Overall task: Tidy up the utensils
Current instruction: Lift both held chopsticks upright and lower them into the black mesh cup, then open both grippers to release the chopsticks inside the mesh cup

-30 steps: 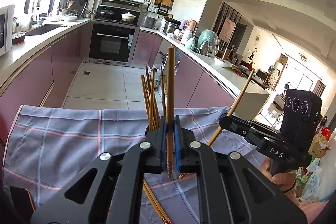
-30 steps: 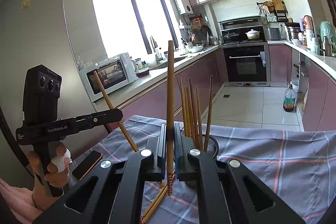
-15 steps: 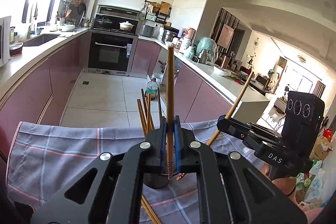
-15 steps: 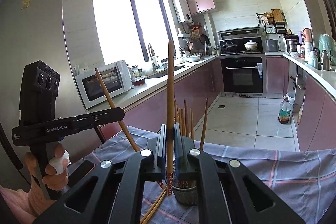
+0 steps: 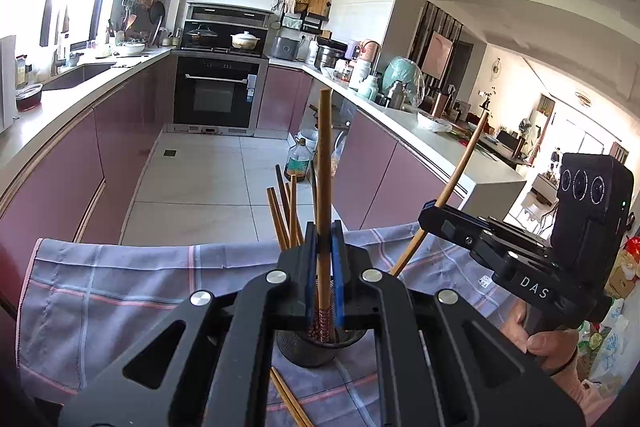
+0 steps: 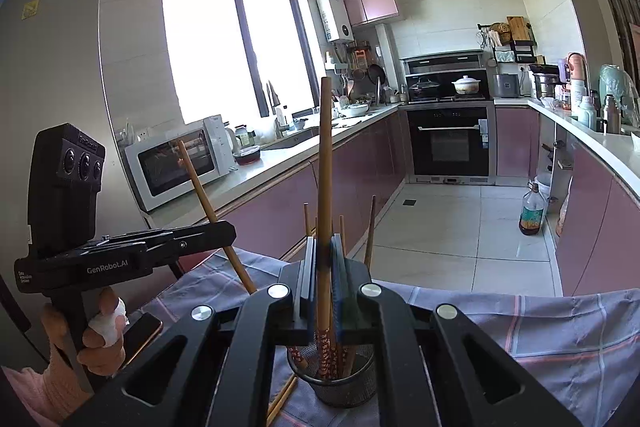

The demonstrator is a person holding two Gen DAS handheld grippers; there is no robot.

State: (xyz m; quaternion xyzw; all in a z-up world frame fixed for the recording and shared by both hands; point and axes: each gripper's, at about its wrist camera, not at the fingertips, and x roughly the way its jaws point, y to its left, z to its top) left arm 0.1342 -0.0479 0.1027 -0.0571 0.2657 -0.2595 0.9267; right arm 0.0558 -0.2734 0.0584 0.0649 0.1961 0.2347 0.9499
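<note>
I hold one chopstick (image 5: 324, 187) upright in each clenched gripper, left (image 5: 323, 259) and right (image 6: 325, 267). The mesh holder (image 6: 340, 383) now sits directly beneath both, nearer than before; insertion comes next.

Both tools (image 5: 324, 259) (image 6: 323, 263) apparently clamped, upright-ish.

White letters "DAS" stand on the side of the right gripper (image 5: 434, 217)'s black body in the left wrist view. In the right wrist view, "GenRobot.AI" stands on the side of the left gripper (image 6: 224, 229). The fridge (image 6: 48, 67) stickers cannot be read.
</note>
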